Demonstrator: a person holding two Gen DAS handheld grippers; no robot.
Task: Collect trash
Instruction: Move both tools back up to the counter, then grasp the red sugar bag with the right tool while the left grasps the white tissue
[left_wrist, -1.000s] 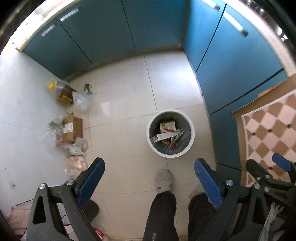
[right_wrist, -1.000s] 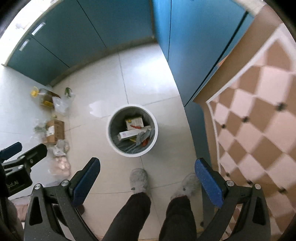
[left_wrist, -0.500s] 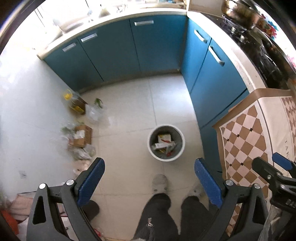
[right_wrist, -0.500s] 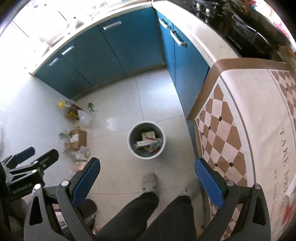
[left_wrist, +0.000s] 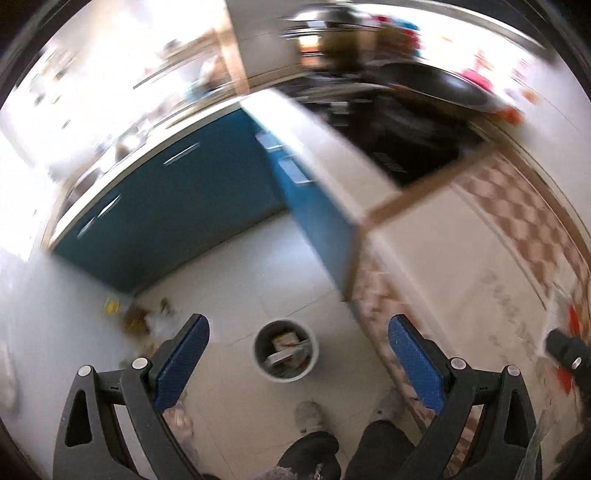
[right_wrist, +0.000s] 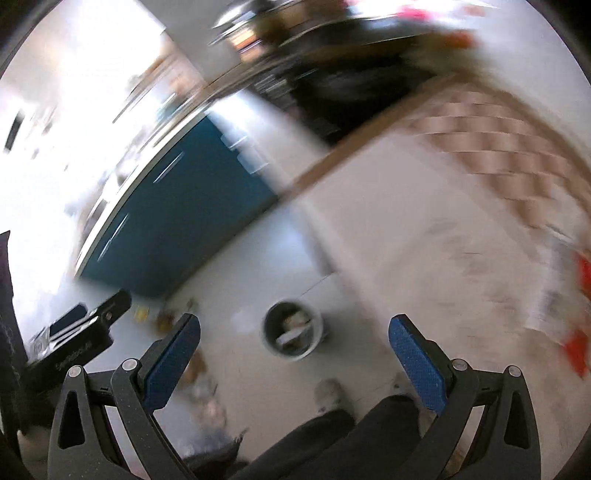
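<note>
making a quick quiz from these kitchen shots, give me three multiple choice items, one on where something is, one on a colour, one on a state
1. Where does the trash bin stand?
A. on the floor in front of the person's feet
B. on the countertop
C. inside an open cabinet

2. What colour are the cabinet doors?
A. red
B. blue
C. yellow

3. What state are the left tool and the right tool in?
A. both shut on trash
B. left shut, right open
C. both open and holding nothing

Answers:
1. A, the round bin sits on the pale tiles just beyond the slippers.
2. B, the doors under the counter are a deep blue.
3. C, in each wrist view the blue pads stand wide apart with only floor between them.
</note>
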